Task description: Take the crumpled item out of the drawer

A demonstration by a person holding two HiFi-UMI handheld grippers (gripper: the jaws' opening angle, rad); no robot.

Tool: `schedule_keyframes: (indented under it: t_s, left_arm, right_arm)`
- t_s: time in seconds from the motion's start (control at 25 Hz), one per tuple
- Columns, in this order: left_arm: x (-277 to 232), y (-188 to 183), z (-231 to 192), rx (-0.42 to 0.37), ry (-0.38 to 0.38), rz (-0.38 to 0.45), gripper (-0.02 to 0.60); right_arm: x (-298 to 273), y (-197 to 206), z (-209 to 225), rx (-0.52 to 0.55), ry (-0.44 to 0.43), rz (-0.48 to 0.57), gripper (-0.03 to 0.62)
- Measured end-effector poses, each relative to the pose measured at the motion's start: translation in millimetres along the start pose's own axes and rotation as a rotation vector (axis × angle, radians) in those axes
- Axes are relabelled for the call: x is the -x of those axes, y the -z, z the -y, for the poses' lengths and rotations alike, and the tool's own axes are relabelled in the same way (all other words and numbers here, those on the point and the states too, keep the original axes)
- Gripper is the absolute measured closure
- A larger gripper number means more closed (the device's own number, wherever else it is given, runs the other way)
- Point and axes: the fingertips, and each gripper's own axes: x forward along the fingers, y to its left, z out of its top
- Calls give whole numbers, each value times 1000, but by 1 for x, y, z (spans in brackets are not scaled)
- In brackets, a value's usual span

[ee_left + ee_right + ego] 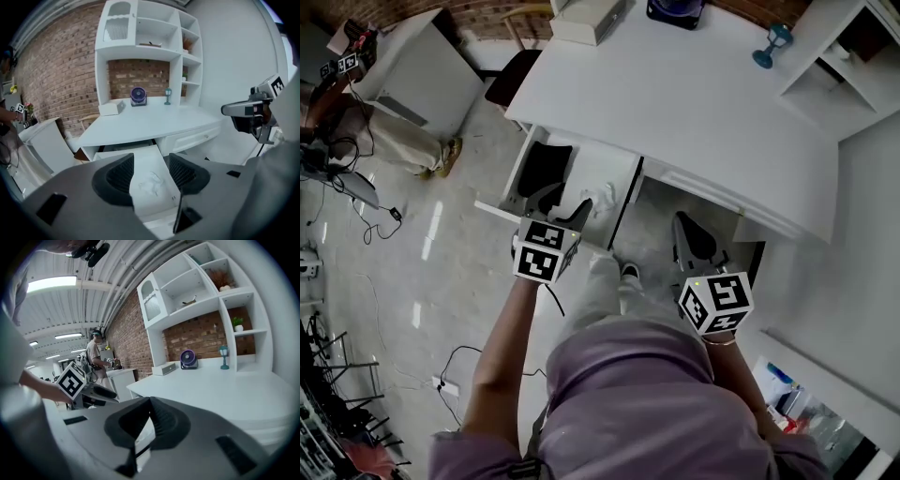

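Crumpled item (pixel 151 182) lies in drawer (pixel 144 161) under outstretched left tool (pixel 564 204), jaws apart; right tool (pixel 149 411) closed.

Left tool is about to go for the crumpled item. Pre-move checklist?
1. Drawer open: ok.
2. Crumpled item lies in the drawer, nothing over it: ok.
3. Left tool jaws apart, empty: ok.
4. Item lined up between the left jaws in the left gripper view: ok.
5. Right tool beside the drawer, jaws together, holding nothing: ok.
6. How well the item will grip: cannot tell.
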Motion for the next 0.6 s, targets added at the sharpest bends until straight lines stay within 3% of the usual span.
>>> schedule_keyframes:
  t_s: [0.6]
  left_arm:
    - [-84,39,10,-272,270,-272,333]
  right_arm:
    - [-39,-4,10,-53,94,-40,591]
